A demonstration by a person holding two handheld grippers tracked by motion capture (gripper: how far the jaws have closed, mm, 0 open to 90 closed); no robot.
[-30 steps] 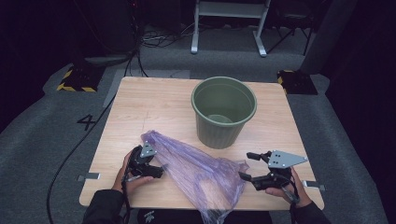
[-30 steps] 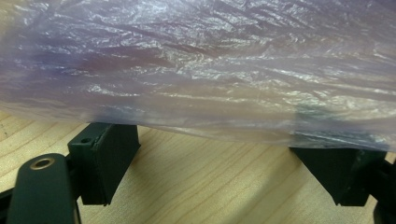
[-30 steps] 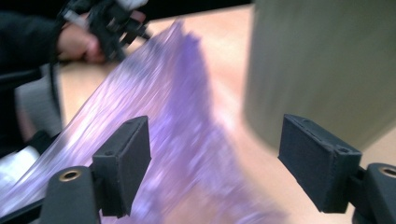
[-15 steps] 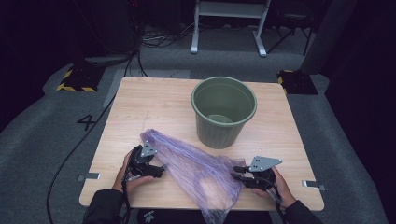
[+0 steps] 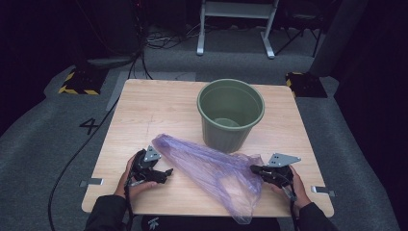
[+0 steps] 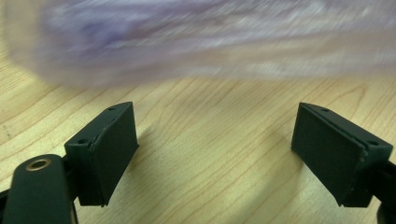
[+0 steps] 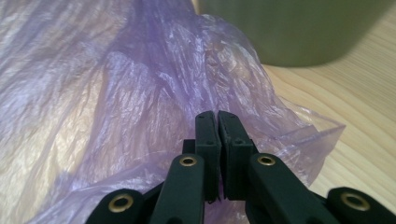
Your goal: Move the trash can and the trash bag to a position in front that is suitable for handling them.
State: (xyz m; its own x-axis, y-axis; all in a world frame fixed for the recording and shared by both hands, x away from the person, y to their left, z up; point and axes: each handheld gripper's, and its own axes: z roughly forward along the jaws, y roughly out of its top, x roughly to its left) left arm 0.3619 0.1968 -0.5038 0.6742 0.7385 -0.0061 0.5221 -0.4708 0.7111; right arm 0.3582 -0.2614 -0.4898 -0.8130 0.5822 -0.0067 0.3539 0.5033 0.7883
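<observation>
A crumpled purple plastic bag lies across the near half of the wooden table, one end hanging over the front edge. My right gripper is at the bag's right edge. In the right gripper view its jaws have just been closing and now stand pressed together with the thin purple film pinched between them. My left gripper rests at the bag's left end. Its jaws stand wide open over bare wood, with the blurred bag just beyond them and not touched.
A green plastic bucket stands upright behind the bag at the table's middle right, and its wall is close ahead of the right gripper. Cables, a metal stand and yellow-black floor blocks lie beyond the table.
The right gripper came down and leftward onto the bag's right edge and its jaws went from wide open to shut. The left gripper stayed where it was.
</observation>
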